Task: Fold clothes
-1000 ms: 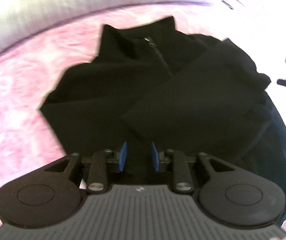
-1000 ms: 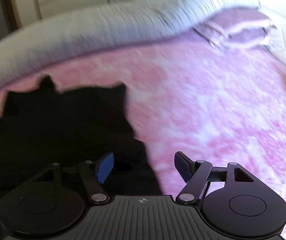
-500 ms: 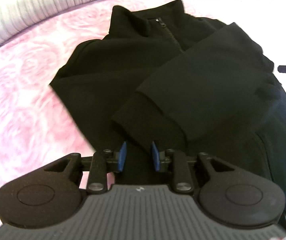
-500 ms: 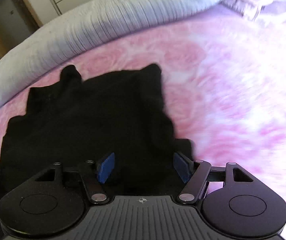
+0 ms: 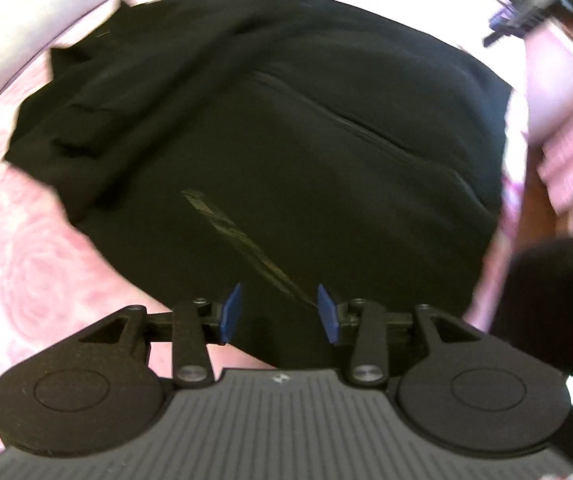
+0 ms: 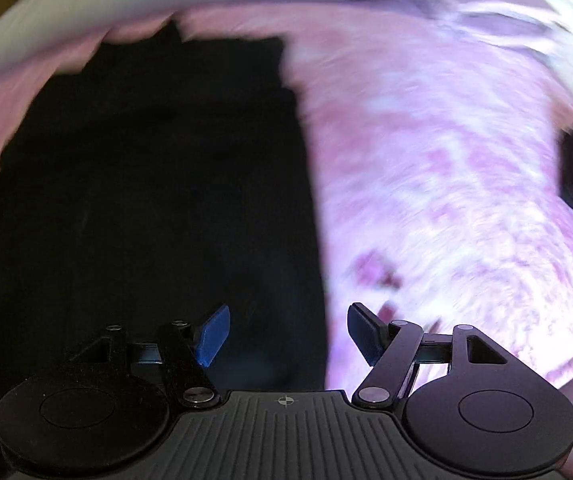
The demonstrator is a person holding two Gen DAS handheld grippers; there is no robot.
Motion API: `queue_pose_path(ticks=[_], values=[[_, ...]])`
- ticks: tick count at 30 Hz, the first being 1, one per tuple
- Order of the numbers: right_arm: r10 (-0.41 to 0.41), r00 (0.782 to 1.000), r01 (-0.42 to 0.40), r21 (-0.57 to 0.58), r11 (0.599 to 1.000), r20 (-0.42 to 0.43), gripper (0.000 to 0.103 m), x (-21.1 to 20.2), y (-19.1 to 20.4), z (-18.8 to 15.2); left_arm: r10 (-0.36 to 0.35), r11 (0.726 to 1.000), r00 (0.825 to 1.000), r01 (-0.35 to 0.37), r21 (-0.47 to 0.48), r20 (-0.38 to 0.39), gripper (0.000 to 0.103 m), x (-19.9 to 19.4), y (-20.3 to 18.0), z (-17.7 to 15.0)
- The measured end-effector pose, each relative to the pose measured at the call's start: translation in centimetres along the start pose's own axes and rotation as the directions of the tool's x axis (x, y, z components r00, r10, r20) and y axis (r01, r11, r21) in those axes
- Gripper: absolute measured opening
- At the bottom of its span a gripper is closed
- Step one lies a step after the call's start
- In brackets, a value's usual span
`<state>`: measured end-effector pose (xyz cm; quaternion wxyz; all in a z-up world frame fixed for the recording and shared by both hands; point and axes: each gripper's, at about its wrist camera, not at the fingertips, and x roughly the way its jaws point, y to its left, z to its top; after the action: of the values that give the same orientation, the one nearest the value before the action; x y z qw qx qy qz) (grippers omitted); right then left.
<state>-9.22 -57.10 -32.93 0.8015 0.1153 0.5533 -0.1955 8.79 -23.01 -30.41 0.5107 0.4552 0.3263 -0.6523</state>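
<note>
Pink bedspread (image 6: 446, 184) fills the right half of your right wrist view, open and bare beside the black jacket's (image 5: 286, 140) straight edge. Your right gripper (image 6: 288, 338) hangs with jaws apart over that edge, gripping nothing. Your left gripper (image 5: 278, 312) has just been opening, nothing pinched, above the jacket's lower hem; bedspread shows at lower left.

Both views are blurred. The black zip-up fleece jacket (image 6: 146, 208) shows no detail in the right view; the dark object (image 5: 526, 8) at the top right edge is unreadable.
</note>
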Motion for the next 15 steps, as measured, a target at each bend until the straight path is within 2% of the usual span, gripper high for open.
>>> queue_pose_path(ticks=[3,5,7,11,14,15], values=[[0.063,0.997,-0.070,-0.198,0.978,-0.041,0.069,0.5,2.9,-2.3,0.027,0.990,1.000,-0.025,0.139,-0.016,0.037,0.2,-5.7,-1.3],[0.127,0.990,-0.140,-0.263,0.955,-0.065,0.069,0.8,4.0,-4.0,0.052,0.972,0.998,-0.045,0.232,-0.024,0.037,0.5,-9.3,-1.9],[0.183,0.980,-0.199,-0.329,0.923,-0.077,0.069,1.1,4.7,-5.3,0.107,0.946,0.993,-0.090,0.311,-0.039,0.037,1.4,-11.9,-2.2],[0.249,0.965,-0.257,-0.450,0.855,-0.079,0.069,1.0,5.1,-7.4,0.254,0.858,0.964,-0.190,0.478,-0.073,0.037,3.6,-16.1,-3.7],[0.260,0.961,-0.271,-0.496,0.825,-0.094,0.069,1.0,4.4,-8.9,0.320,0.804,0.944,-0.226,0.550,-0.080,0.037,4.7,-17.6,-4.5],[0.254,0.962,-0.267,-0.514,0.816,-0.096,0.069,1.0,4.1,-9.3,0.325,0.796,0.942,-0.223,0.563,-0.086,0.036,5.0,-17.9,-4.7]])
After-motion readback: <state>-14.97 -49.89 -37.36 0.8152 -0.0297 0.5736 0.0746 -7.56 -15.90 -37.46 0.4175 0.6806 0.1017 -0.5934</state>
